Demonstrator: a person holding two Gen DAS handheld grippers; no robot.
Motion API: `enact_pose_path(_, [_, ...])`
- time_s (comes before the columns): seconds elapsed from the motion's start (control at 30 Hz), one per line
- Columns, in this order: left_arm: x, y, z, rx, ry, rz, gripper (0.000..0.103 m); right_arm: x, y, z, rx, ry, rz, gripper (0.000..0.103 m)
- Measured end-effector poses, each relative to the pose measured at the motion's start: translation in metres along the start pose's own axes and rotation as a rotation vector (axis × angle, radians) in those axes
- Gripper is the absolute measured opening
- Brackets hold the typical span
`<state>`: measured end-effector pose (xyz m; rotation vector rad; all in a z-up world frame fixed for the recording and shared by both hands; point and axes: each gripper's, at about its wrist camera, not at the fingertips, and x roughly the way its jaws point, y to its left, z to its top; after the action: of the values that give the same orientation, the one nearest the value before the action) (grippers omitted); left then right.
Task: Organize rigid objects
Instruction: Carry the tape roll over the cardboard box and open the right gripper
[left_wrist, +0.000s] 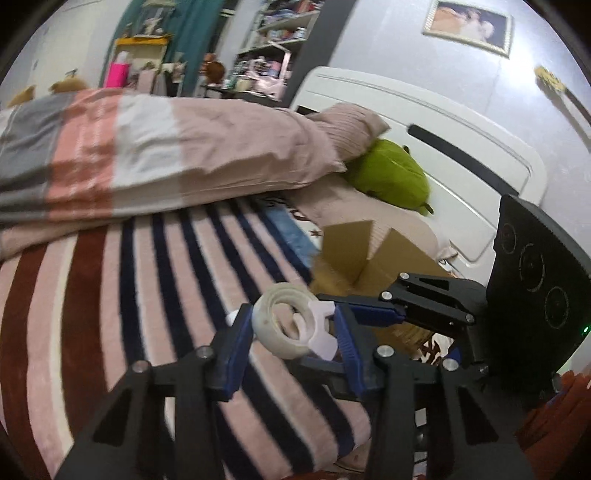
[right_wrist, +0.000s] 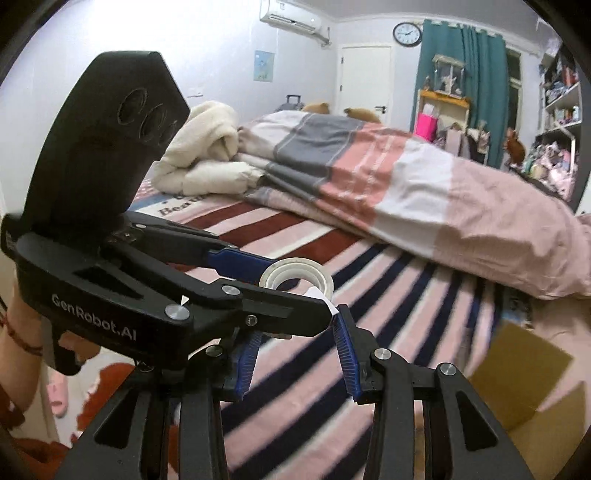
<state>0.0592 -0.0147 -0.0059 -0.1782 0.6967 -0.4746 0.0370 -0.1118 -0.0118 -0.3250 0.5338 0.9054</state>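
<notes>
My left gripper (left_wrist: 293, 332) is shut on a white roll of tape (left_wrist: 286, 320), held tilted just above the striped blanket. The roll has a pale paper tab (left_wrist: 320, 332) on its right side. The roll also shows in the right wrist view (right_wrist: 297, 278), clamped between the left gripper's blue pads (right_wrist: 240, 260). My right gripper (right_wrist: 297, 343) is open and empty, its fingers just under and beside the left gripper's tip. In the left wrist view the right gripper's body (left_wrist: 428, 306) sits close on the right.
An open cardboard box (left_wrist: 364, 254) stands on the bed right of the tape, also seen in the right wrist view (right_wrist: 524, 373). A folded pink and grey duvet (left_wrist: 147, 147), a green plush (left_wrist: 391, 177) and a white headboard (left_wrist: 461, 155) lie beyond.
</notes>
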Motion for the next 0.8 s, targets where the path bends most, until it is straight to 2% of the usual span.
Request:
enact_pose_path(0.3, [0.071, -0.071, 0.028, 0.102, 0.090, -0.064, 0.041, -0.047, -0.069, -0.036, 0.107, 0.006, -0.105, 0.034])
enact_pose_path(0.57, [0.118, -0.091, 0.036, 0.110, 0.158, -0.113, 0.041, -0.057, -0.119, -0.061, 0.191, 0.079, -0.154, 0.034])
enact_pose_path(0.63, [0.121, -0.091, 0.034, 0.124, 0.167, -0.107, 0.056, -0.057, -0.123, -0.063, 0.197, 0.093, -0.163, 0.035])
enact_pose_path(0.67, [0.121, -0.092, 0.034, 0.129, 0.164, -0.099, 0.072, -0.057, -0.124, -0.064, 0.194, 0.103, -0.169, 0.036])
enact_pose_path(0.7, [0.120, -0.092, 0.034, 0.133, 0.154, -0.083, 0.080, -0.057, -0.125, -0.065, 0.191, 0.116, -0.178, 0.043])
enact_pose_path(0.73, [0.118, -0.092, 0.033, 0.139, 0.143, -0.068, 0.080, -0.056, -0.125, -0.066, 0.194, 0.120, -0.186, 0.049])
enact_pose_path(0.77, [0.116, -0.092, 0.033, 0.143, 0.141, -0.061, 0.080, -0.058, -0.126, -0.067, 0.203, 0.119, -0.191, 0.060])
enact_pose_path(0.8, [0.115, -0.091, 0.033, 0.145, 0.140, -0.058, 0.080, -0.058, -0.127, -0.067, 0.208, 0.120, -0.189, 0.061])
